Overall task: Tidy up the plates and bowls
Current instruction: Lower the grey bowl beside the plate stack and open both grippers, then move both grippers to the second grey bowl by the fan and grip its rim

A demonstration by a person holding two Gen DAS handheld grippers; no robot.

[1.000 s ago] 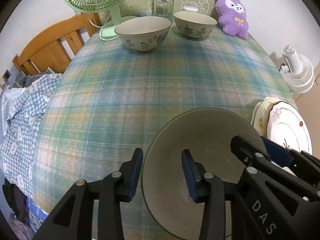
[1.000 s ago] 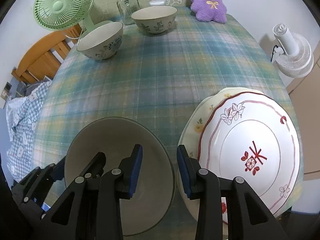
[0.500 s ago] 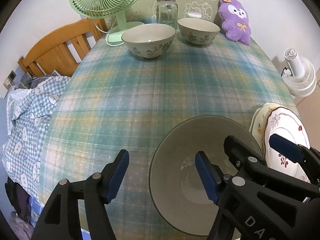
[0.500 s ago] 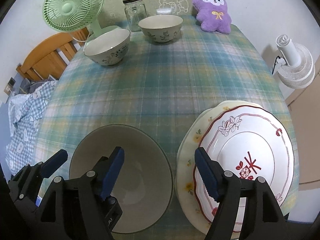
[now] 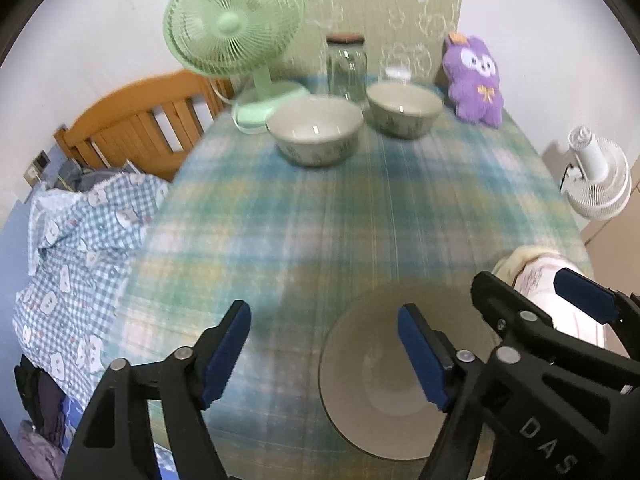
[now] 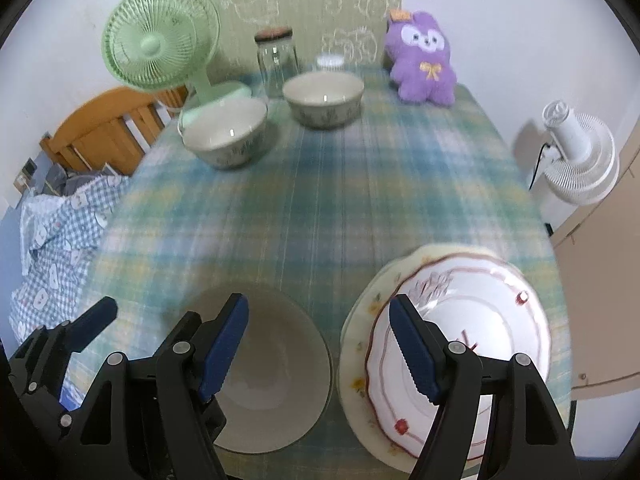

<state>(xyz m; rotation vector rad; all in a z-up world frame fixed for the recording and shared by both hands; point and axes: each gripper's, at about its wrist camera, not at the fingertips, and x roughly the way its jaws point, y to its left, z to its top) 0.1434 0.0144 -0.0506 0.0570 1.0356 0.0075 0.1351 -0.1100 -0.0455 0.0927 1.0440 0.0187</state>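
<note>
A: Left gripper (image 5: pixel 324 354)?

B: Jaws apart and opening wider, nothing pinched. Its right blue pad sits over the inside of the plain grey-beige ceramic bowl (image 5: pixel 384 412), its left pad over the green-blue plaid tablecloth (image 5: pixel 320 208); neither pad presses on the rim.

A: Right gripper (image 6: pixel 318 344)?

B: Jaws wide too, nothing held. Left pad over that same grey bowl (image 6: pixel 276 384), right pad over the plates.

A: Where's the bowl?

B: Upright on the near edge of the table, between the two grippers, just beside the stack of plates: a white scalloped plate with red line and flower pattern (image 6: pixel 472 320) on top of a cream plate with small yellow flowers (image 6: pixel 360 344).

A: Other bowls?

B: Two cream bowls with dark leaf print at the far end, apart from each other: left one (image 6: pixel 224 136), right one (image 6: pixel 324 98).

A: Background?

B: Mint-green desk fan (image 6: pixel 160 44), clear glass jar with dark lid (image 6: pixel 276 60), purple plush toy (image 6: pixel 422 60), all at the far edge. White fan (image 6: pixel 576 156) off the table on the right. Blurry frames.
</note>
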